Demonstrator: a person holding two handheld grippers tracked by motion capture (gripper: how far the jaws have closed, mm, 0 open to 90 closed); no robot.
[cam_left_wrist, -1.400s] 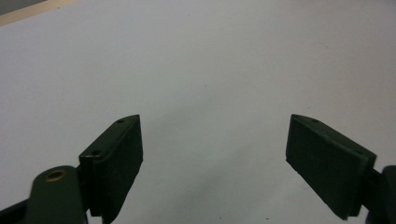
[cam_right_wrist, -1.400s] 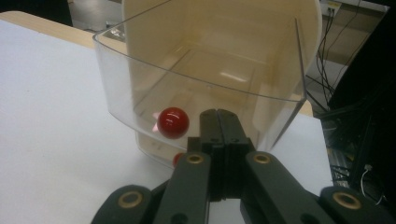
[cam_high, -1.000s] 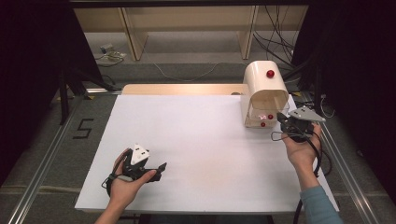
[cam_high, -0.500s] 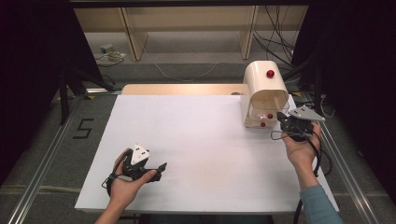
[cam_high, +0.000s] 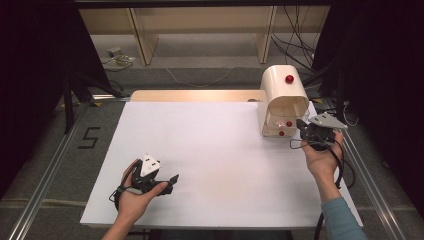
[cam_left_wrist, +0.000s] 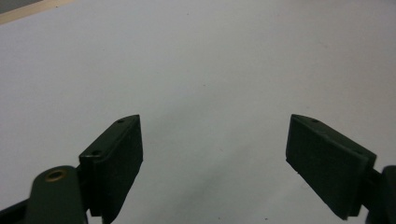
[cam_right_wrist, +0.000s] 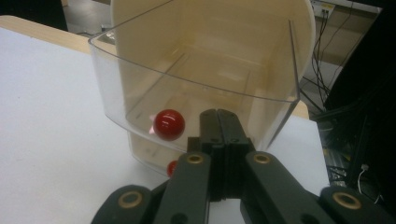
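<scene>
Tools at rest on white worktop (cam_high: 225, 145)
Right tool (cam_right_wrist: 223, 122), jaws pressed together and empty, touches the clear drawer (cam_right_wrist: 196, 84) beside its red knob (cam_right_wrist: 169, 124); left tool (cam_left_wrist: 215, 154) gapes wide, empty.

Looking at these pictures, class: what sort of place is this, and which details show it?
Probably a lab recording bench: a white table, loose cables on the floor, and a taped number 5.
</scene>
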